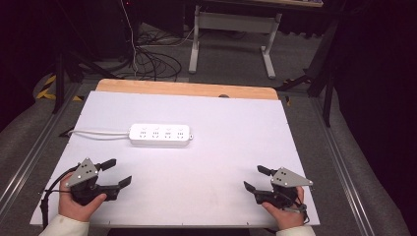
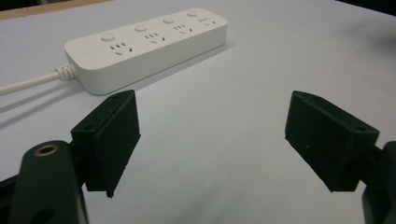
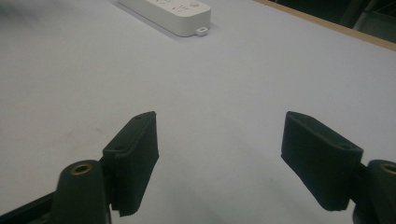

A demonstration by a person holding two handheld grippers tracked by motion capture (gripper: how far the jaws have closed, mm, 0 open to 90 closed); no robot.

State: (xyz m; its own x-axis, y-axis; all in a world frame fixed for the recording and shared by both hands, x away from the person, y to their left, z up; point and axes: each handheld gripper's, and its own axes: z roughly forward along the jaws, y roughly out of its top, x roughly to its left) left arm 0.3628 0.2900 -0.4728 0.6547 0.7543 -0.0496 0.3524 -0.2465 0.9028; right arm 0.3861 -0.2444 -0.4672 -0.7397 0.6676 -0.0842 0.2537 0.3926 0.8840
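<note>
**Q:** On the white mat (image 1: 221, 147), near left corner: left gripper (image 1: 116, 171), right? Jaws apart or together?

**A:** Apart. Wide gap, nothing between, nothing touched. Held in a hand (image 1: 78, 205) at the near edge, jaws aimed toward the middle of the mat. Same story from the left gripper view (image 2: 212, 140): both black pads clear of everything, bare mat under the gap.

**Q:** And near right?

**A:** Right gripper (image 1: 255, 178), also spread wide, also gripping nothing. Held by the other hand (image 1: 285, 216), jaws pointing left and a bit far. Seen along its own jaws (image 3: 219, 163): just plain mat between the pads.

**Q:** Where's the strip?

**A:** Power strip (image 1: 160, 134), lying flat, left of centre, farther out than both grippers and well apart from each. Closer to the left one. White cord (image 1: 98, 132) running off its left end toward the left edge of the mat. Four sockets in a row, a button by each, clear in the left gripper view (image 2: 149, 44). Only its end with a small tab caught in the right gripper view (image 3: 173, 11).

**Q:** Past the mat?

**A:** Wooden table edge (image 1: 187, 88) at the far side, then cables (image 1: 152, 59) on the floor.
</note>
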